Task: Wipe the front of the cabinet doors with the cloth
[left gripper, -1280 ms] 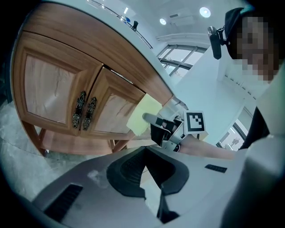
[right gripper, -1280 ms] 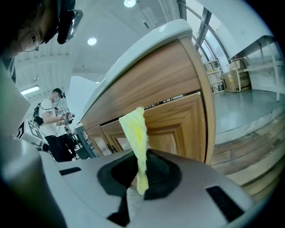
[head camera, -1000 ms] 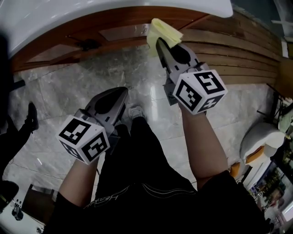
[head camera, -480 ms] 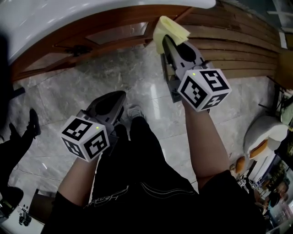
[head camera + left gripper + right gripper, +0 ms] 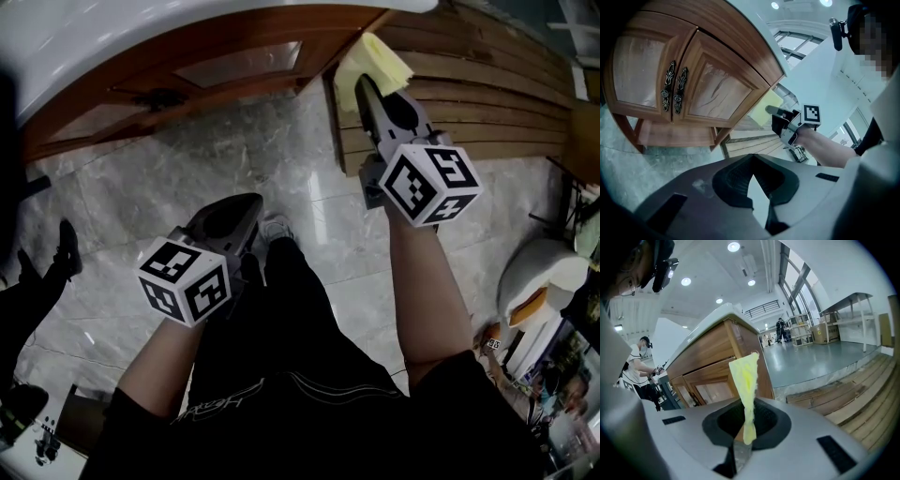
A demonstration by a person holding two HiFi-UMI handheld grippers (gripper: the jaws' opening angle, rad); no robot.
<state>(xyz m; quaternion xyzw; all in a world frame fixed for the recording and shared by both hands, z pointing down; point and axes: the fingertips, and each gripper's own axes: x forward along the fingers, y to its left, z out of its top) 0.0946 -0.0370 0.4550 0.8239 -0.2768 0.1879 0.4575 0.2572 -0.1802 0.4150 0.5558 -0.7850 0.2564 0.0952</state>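
**Both grippers at the cabinet: cloth held at the right corner**

Head view. My right gripper (image 5: 367, 86) reaches forward and pinches the yellow cloth (image 5: 375, 60) at its tips. The cloth lies over the right front corner of the cabinet (image 5: 187, 58), under the white top (image 5: 84, 33). My left gripper (image 5: 232, 214) hangs low over the marble floor (image 5: 169, 178), well apart from the cabinet. Wooden planks (image 5: 487, 103) run to the right of the corner. This view does not show the door fronts plainly, nor either pair of jaws.

Left gripper view. My left gripper (image 5: 752, 180) has its jaws pressed together at the tips, with nothing between them. Only here do the two doors (image 5: 715, 89) show face on, each with a dark ornate handle (image 5: 680, 89) beside the centre seam. The cloth (image 5: 765, 108) appears past the right door, against the cabinet's corner post, with my right gripper (image 5: 780, 116) behind it. Whether cloth and wood touch I cannot tell.

Right gripper view. My right gripper (image 5: 743, 446) is clamped on the lower end of the cloth (image 5: 745, 380), which stands upright as a narrow folded strip. Behind it the cabinet (image 5: 712, 350) is seen edge-on. A person (image 5: 640, 366) stands far off at the left, visible in this view alone.
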